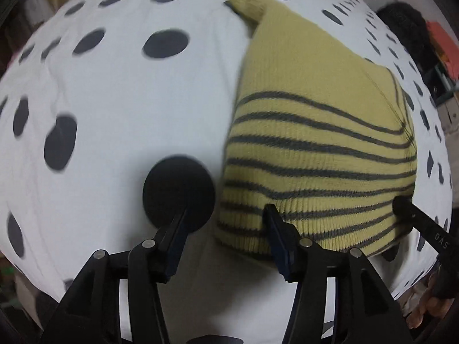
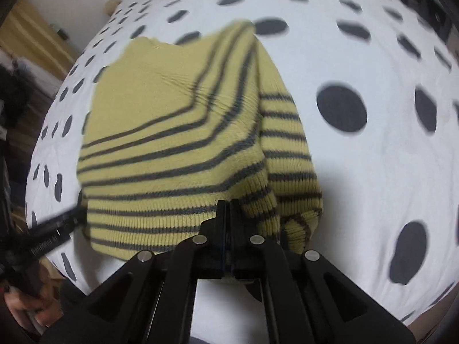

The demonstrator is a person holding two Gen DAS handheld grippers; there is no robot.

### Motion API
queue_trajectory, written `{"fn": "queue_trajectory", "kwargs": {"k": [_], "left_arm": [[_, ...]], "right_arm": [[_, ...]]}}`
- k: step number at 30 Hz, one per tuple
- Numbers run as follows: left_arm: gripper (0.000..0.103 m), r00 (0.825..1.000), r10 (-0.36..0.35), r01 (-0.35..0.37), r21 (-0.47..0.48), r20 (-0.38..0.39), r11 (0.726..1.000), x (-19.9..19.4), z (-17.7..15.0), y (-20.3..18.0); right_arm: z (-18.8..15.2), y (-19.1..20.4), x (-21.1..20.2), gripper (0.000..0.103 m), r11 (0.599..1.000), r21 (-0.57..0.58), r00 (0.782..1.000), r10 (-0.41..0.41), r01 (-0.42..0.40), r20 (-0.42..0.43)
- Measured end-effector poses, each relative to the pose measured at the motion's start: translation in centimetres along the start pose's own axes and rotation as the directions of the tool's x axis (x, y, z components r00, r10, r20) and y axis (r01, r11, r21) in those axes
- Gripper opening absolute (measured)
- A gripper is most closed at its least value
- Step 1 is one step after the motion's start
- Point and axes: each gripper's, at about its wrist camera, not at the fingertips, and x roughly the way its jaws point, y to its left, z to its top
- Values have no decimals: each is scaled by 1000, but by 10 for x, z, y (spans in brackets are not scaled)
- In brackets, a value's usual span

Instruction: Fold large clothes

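The yellow ribbed-knit sweater with dark grey stripes point(image 1: 318, 154) lies partly folded on a white bed sheet printed with large dark grey dots point(image 1: 120, 109), one plain yellow sleeve end reaching toward the far side and a striped layer doubled over along its right edge in the right wrist view. The right gripper point(image 2: 228, 209) is clenched with its black fingers pressed together at the sweater's near hem; whether any knit is caught between them cannot be told. The left gripper point(image 1: 226, 215) stands released, one finger over the bare sheet, the other at the sweater's near left corner, with no fabric pinched between them. Blurred room clutter point(image 1: 436, 57) lies beyond the bed's edge.
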Motion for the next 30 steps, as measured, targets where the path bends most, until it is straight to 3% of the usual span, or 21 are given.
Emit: {"fn": "queue_trajectory", "kwargs": {"k": [3, 6, 9, 11, 13, 14, 15, 19, 21, 24, 26, 27, 30], "left_arm": [[54, 998, 37, -36, -24, 44, 999, -33, -4, -3], [55, 991, 52, -54, 10, 120, 998, -59, -11, -15], [60, 993, 108, -110, 32, 45, 993, -32, -16, -23], [62, 993, 117, -117, 19, -2, 993, -12, -21, -16], [62, 996, 84, -84, -32, 9, 996, -25, -24, -3], [58, 995, 103, -102, -46, 6, 994, -34, -26, 0], [57, 988, 152, -151, -58, 11, 987, -46, -28, 3], [57, 972, 224, -223, -18, 76, 975, -86, -36, -9], [59, 951, 292, -298, 48, 101, 953, -98, -41, -28], [60, 946, 289, -303, 89, 144, 949, -120, -52, -42], [69, 951, 264, -282, 97, 161, 955, -129, -51, -48], [72, 954, 246, -265, 96, 169, 959, -137, -53, -50], [75, 955, 227, -248, 94, 194, 964, -151, -51, -53]], "right_arm": [[0, 4, -21, 2, 1000, 25, 1000, -5, 4, 14], [-4, 23, -49, 6, 1000, -11, 998, -2, 2, 65], [-12, 30, -34, 25, 1000, -16, 999, -24, 24, 39], [-18, 20, -4, 22, 999, 8, 999, -46, 46, -27], [-22, 15, -12, 21, 999, 30, 1000, -30, 30, -10], [-23, 15, -22, 21, 999, 38, 999, -33, 33, -17], [-24, 14, -32, 23, 998, 52, 999, -38, 39, -17], [-34, 29, -75, 25, 996, 61, 997, -72, 71, 15], [-38, 45, -81, 37, 992, 27, 992, -124, 124, -6], [-41, 71, -89, 46, 984, -32, 985, -174, 174, 4], [-48, 82, -101, 49, 979, -61, 981, -192, 193, 23], [-50, 87, -106, 56, 976, -72, 978, -205, 207, 39], [-56, 101, -121, 65, 966, -97, 970, -231, 238, 80]]}}
